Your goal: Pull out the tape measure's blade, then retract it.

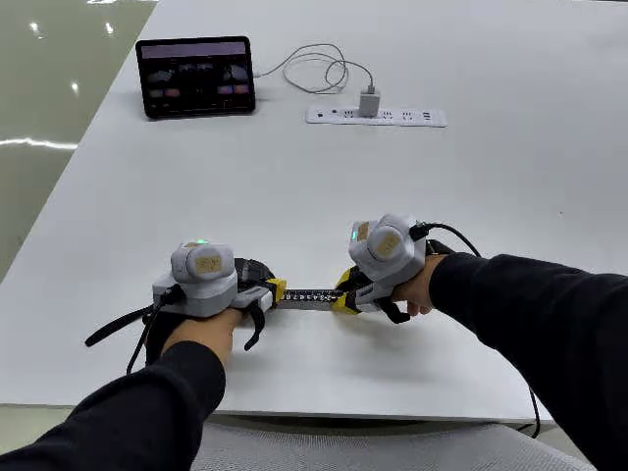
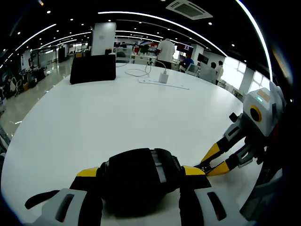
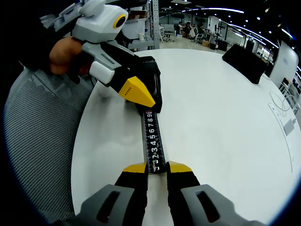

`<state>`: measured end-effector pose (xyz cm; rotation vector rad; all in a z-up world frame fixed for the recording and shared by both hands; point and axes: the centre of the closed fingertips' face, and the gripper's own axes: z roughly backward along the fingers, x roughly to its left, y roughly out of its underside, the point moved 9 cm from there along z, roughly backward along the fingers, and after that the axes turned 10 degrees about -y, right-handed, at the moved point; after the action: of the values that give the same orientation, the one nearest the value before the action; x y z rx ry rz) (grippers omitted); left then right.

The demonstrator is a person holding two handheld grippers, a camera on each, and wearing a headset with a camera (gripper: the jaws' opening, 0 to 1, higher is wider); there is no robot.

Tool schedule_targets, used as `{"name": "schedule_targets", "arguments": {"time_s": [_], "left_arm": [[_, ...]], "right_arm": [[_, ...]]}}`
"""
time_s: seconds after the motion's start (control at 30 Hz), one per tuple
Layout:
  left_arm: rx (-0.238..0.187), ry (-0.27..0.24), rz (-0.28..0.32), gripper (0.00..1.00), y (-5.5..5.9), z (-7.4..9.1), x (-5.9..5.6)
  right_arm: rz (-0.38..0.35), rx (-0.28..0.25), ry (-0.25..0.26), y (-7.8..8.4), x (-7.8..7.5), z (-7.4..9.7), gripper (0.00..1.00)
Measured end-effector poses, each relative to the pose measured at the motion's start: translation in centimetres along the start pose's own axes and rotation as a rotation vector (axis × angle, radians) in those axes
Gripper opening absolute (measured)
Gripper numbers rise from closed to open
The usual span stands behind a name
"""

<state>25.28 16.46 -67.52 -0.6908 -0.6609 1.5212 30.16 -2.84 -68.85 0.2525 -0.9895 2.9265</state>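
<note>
Dark sleeves [image 1: 147,412] lowest in head view, arms reaching over table [image 1: 442,196] near edge. Lower left: left gripper [image 2: 141,170] clamped around tape measure case [image 2: 134,183], likely anchoring it while blade runs. Centre: blade [image 3: 152,136] a short stretch out, flat on table. Lower right: right gripper [image 3: 156,167] pinched on blade end, set for pulling. End hook hidden between jaws; case lock not visible.

- tape blade [image 3: 152,141]: white numerals on dark ground, reading 2, 3, 4, 5, 6, 7, 8, 9, rising toward its far end;
- tablet [image 1: 195,76]: screen lettering too small to read
</note>
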Motion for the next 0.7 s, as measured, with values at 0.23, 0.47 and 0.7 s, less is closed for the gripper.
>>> {"name": "schedule_targets", "arguments": {"time_s": [0.23, 0.47, 0.7], "left_arm": [[0.000, 0.001, 0.001, 0.62, 0.01, -0.08, 0.03], [0.000, 0.001, 0.002, 0.62, 0.02, -0.04, 0.05], [0.000, 0.003, 0.005, 0.62, 0.01, 0.06, 0.02]], "right_arm": [[-0.011, -0.011, -0.001, -0.20, 0.09, -0.20, 0.11], [-0.001, -0.015, -0.004, -0.56, 0.03, -0.56, 0.11], [-0.005, -0.025, -0.005, -0.79, 0.02, -0.79, 0.11]]}}
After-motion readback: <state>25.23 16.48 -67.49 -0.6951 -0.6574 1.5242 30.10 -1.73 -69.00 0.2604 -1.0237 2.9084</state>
